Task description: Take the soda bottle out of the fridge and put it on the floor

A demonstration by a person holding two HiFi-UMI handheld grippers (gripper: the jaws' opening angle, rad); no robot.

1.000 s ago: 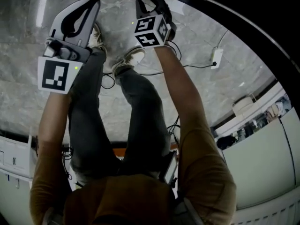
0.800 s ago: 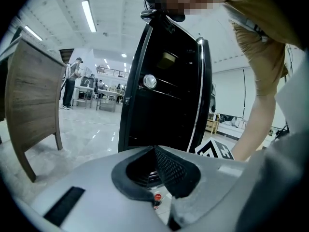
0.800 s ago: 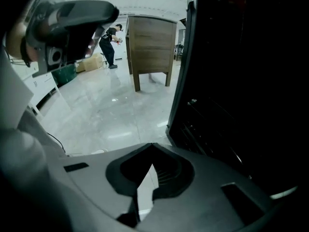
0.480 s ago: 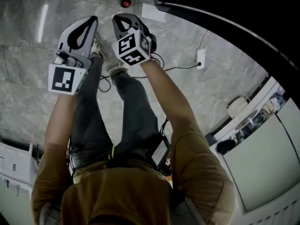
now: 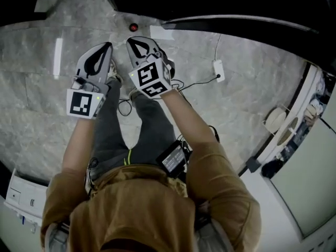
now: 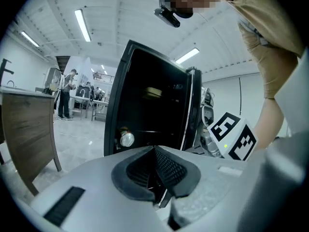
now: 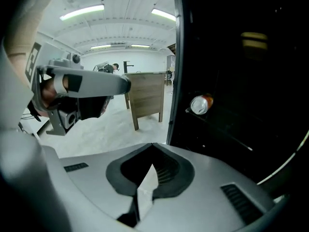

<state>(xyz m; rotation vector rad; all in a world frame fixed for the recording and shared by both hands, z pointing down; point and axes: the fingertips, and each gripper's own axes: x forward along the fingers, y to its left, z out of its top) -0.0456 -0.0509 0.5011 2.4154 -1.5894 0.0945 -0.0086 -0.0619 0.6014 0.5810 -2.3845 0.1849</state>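
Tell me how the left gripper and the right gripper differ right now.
The right gripper is held further toward the fridge than the left gripper. The left gripper's marker cube shows one face; the right gripper's is turned, showing two. Both have jaws shut, empty.

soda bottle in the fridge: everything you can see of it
The soda bottle is small in view: a round, shiny silver end facing out, with a sliver of red-orange behind it. It seems to lie on its side at the front edge of a thin shelf, low in the dark fridge, near the opening's left side. The label is unreadable. Only the shelf seems to touch it.
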